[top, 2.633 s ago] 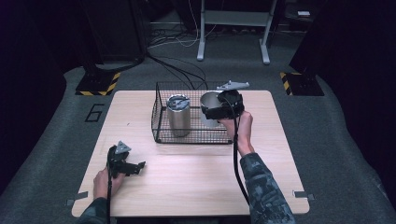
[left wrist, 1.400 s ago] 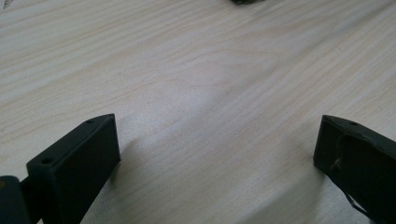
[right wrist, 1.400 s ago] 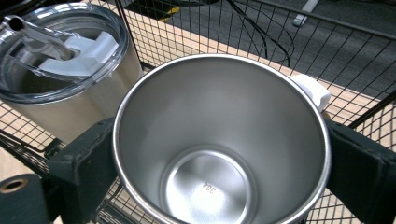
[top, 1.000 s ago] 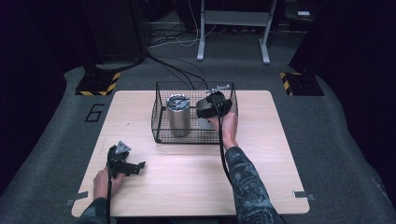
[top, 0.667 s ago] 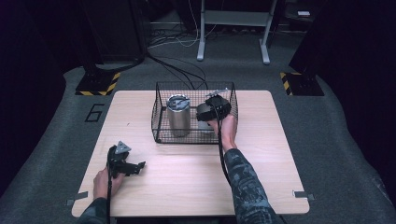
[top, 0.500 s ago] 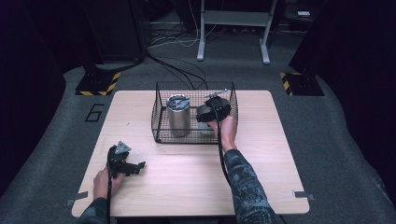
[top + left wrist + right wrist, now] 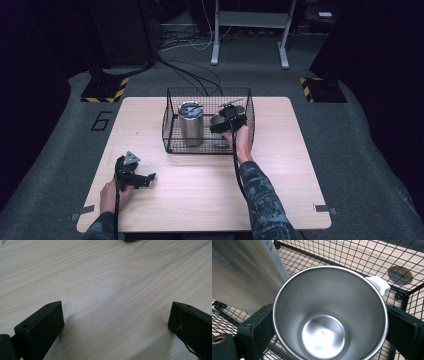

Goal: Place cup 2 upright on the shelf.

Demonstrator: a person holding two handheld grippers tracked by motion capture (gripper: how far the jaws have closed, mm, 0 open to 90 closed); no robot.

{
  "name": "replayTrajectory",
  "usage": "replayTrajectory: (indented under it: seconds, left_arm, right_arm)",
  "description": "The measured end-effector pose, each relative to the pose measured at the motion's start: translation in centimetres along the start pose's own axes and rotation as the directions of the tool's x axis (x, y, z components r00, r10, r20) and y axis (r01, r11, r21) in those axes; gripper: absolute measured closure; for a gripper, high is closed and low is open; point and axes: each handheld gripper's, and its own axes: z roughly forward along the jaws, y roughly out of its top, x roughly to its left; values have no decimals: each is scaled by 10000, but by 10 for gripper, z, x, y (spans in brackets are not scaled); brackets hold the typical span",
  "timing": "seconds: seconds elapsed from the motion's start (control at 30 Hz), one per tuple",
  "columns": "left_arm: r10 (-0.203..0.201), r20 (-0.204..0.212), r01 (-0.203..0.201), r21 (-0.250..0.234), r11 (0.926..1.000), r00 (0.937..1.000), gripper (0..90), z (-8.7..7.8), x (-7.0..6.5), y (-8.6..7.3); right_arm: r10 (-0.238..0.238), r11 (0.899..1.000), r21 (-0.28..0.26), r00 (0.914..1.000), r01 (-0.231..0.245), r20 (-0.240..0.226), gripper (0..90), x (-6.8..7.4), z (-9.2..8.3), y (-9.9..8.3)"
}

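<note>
right gripper clamps steel cup inside wire basket

right gripper (image 7: pixel 226 121) is inside the black wire basket (image 7: pixel 172 116), its jaws clamped on either side of a steel cup (image 7: pixel 329 315). cup is upright, mouth open, empty, "304" stamped in the bottom, white handle (image 7: pixel 379 284) at the far rim. whether the cup rests on the basket floor or hangs just above it is hard to tell. just beside the cup, to its left in the high view, a taller steel tumbler (image 7: pixel 191 123) with a lid stands upright in the same basket. basket sits at the far middle of the wooden table (image 7: pixel 280 165). left gripper (image 7: pixel 134 175) lies near the front left corner, well apart from the basket, hand on it, jaws spread wide with only bare tabletop between them.
</note>
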Motion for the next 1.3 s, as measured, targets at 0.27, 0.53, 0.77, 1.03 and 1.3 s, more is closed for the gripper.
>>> replayTrajectory:
  seconds: [0.27,0.53,0.77,1.03,1.3]
  left_arm:
    - [27,6,-27,28,10000,10000,3,0,0,0]
    - [148,-12,-148,30,9999,9999,3,0,1,0]
    - [430,-19,-430,207,9989,9991,3,-1,3,1]
    - [361,-5,-361,170,9992,9993,3,-1,3,1]
    - [363,-77,-363,80,9993,9993,3,-1,3,1]
  right_arm:
    - [-14,9997,225,10000,16,-87,46,0,-1,0]
    - [-372,9987,355,9993,370,53,5,8,-4,3]
    - [-588,9982,110,9981,586,163,0,9,-13,2]
    - [-845,9956,-422,9963,837,-180,0,11,-38,4]
    - [-1090,9916,-793,9900,1020,-890,0,19,-62,-4]
